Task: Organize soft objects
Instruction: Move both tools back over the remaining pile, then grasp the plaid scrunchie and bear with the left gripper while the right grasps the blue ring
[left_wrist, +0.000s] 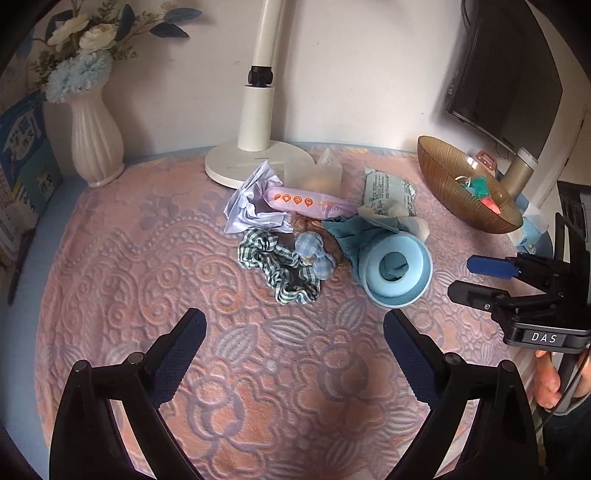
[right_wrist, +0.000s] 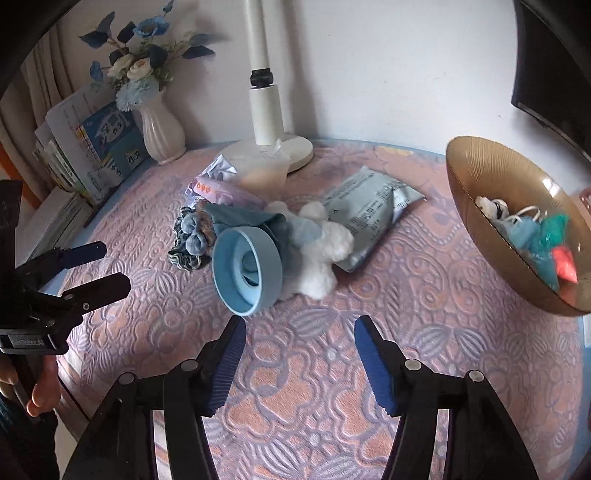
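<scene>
Both the left gripper (left_wrist: 293, 332) and right gripper (right_wrist: 300, 341) are being held wide open and empty, near the pile; the cotton wad (right_wrist: 320, 254) is best being pinched at its near edge, clear of the blue ring (right_wrist: 245, 269), then carried right to the bowl (right_wrist: 480, 173).

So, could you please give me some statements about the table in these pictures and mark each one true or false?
1. Both grippers are open and hold nothing. True: left gripper, right gripper.
2. The brown bowl is empty. False: it already holds several small soft items.
3. The checked scrunchie lies in the bowl. False: it lies on the tablecloth, in the pile.
4. White cotton lies beside the blue ring-shaped holder. True.
5. The vase has tipped over. False: it stands upright.
</scene>
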